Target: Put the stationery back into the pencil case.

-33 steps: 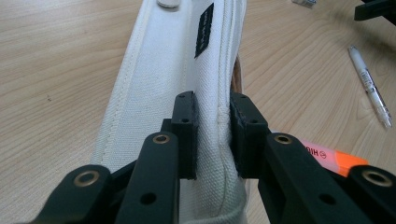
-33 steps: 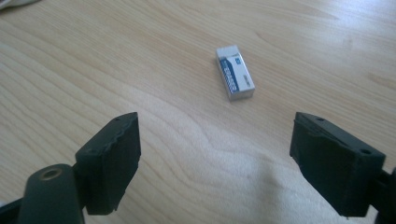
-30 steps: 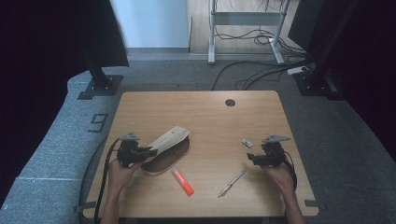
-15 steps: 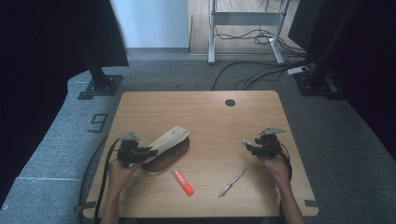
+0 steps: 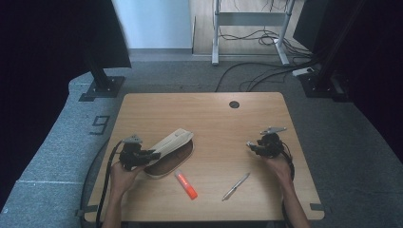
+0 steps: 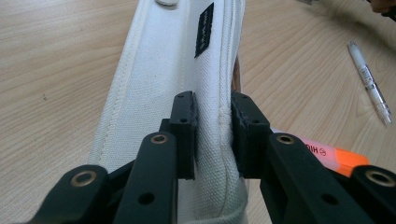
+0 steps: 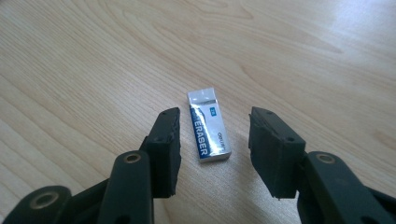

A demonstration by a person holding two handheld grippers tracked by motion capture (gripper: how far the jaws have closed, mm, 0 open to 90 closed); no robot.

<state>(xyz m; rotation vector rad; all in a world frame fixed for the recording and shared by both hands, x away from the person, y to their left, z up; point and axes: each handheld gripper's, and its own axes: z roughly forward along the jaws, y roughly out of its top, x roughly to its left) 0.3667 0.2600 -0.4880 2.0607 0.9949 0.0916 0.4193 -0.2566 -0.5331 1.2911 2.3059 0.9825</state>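
Right claw (image 7: 212,149) is closing in around the eraser (image 7: 208,125): compared with a second ago its jaws are narrower and the hand has slid in from the right counter edge toward where the eraser lies. The eraser is sitting between the jaws now, but gaps are showing on both sides, so the pads are not pinching it yet; jaws have just been closing. My read: the pick of the eraser is starting, grip not made.

Eraser is lying flat on the counter (image 5: 209,114), right half, well in from the right edge, just ahead of the right claw (image 5: 252,146) in the high view. In the right gripper view its long axis is running roughly away from the claw, tilted slightly, white end pointing away, blue sleeve end nearest the jaws. So the jaws are set to squeeze across its short width.

Left claw (image 6: 212,135) is unchanged, pressed together on the fabric edge of the white pencil case (image 6: 177,70), holding it lifted open near the counter's left-front part. Case's long axis is running diagonally from the left claw (image 5: 151,154) toward counter centre.

Orange highlighter (image 5: 186,184) and pen (image 5: 235,186) are lying near the front edge, untouched.
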